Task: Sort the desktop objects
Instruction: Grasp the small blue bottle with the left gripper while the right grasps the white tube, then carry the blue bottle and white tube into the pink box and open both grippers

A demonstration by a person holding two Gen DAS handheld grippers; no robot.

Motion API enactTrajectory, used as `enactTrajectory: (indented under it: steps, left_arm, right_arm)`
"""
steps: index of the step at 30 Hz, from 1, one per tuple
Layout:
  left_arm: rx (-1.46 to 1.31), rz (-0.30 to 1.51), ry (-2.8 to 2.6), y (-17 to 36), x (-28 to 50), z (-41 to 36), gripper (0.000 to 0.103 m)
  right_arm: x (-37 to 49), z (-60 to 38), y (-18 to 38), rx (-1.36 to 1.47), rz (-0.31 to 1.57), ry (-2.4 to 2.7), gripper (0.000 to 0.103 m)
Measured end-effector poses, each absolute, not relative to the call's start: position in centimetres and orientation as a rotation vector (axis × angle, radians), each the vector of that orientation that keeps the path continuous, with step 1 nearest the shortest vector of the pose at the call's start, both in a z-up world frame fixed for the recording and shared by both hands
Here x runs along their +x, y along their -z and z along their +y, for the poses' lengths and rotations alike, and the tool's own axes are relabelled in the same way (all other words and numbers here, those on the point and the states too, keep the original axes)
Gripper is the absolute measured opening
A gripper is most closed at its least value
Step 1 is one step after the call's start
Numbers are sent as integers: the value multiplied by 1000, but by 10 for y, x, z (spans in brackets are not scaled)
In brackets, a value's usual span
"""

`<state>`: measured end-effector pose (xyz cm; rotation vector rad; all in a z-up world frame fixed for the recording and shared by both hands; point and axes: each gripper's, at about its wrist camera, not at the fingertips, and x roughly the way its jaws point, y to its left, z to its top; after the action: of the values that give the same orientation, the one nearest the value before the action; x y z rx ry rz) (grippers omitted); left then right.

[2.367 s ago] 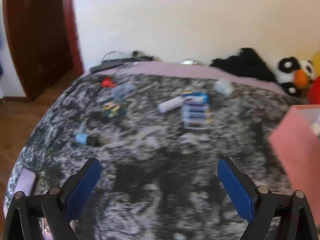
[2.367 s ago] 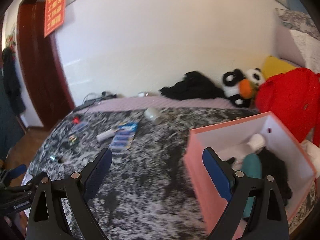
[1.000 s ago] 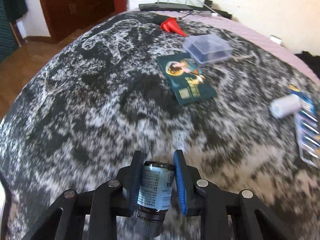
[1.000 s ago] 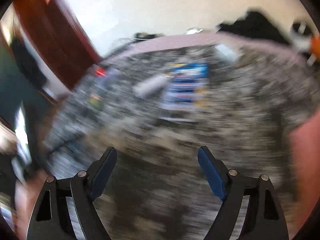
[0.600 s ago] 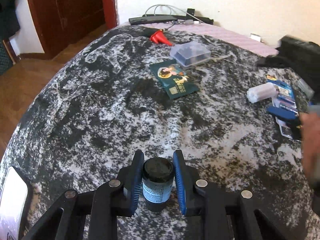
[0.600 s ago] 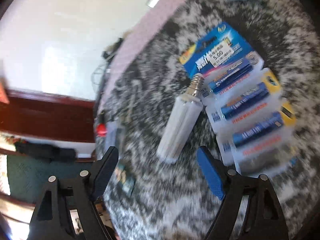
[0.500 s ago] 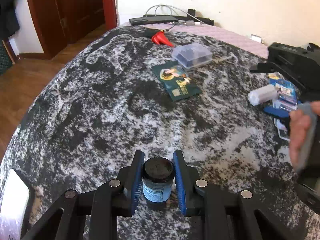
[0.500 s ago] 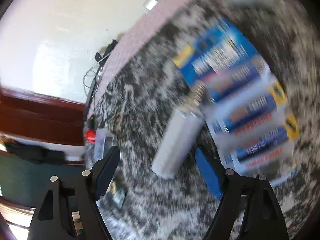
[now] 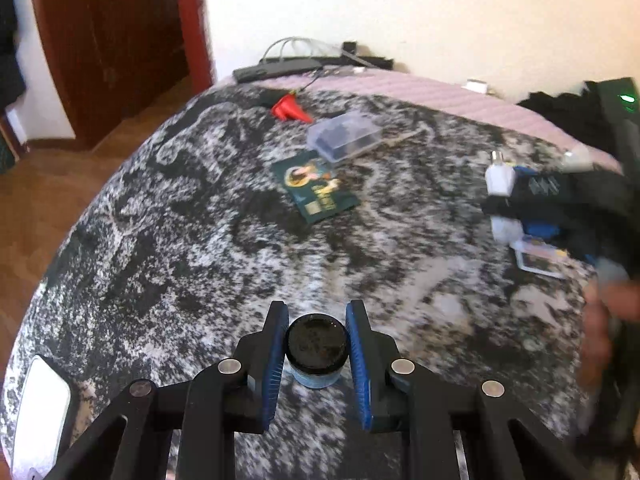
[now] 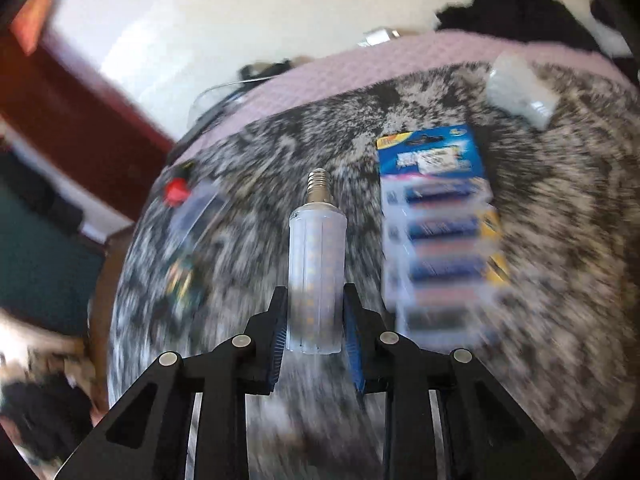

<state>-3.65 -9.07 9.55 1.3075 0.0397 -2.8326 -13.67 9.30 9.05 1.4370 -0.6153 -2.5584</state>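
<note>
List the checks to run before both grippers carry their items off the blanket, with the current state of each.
1. Left gripper shut on the small bottle: ok.
2. Right gripper shut on the LED bulb: ok.
3. Bulb gripped near its blunt end, screw base pointing away: ok.
4. Battery pack apart from the bulb: ok.
5. Bulb lifted off the blanket: cannot tell.
6. Destination box in view: not ok.

A home bedroom: a bed under a black-and-white mottled blanket [image 9: 200, 240], a dark wooden door [image 9: 112, 40] and wood flooring [image 9: 36, 200].
</note>
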Motion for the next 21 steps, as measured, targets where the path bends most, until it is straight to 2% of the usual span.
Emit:
enactTrajectory:
  steps: [7,11,16,21]
  left_arm:
    - [1220,-89,2943,-130,11,-46,24]
    - [1150,-199,3016,-151,41,-10,24]
    - [1026,-291,3086,-182,69,35,24]
    - [796,-456,3136,-209,100,94,24]
  right_arm:
    - [-11,121,-142,1255,-427,2581,28]
    - [36,147,-173,1150,-500,2599,28]
    - [83,180,-220,971,-434,2718,28]
    - [123,227,-254,820,-410,2854,28]
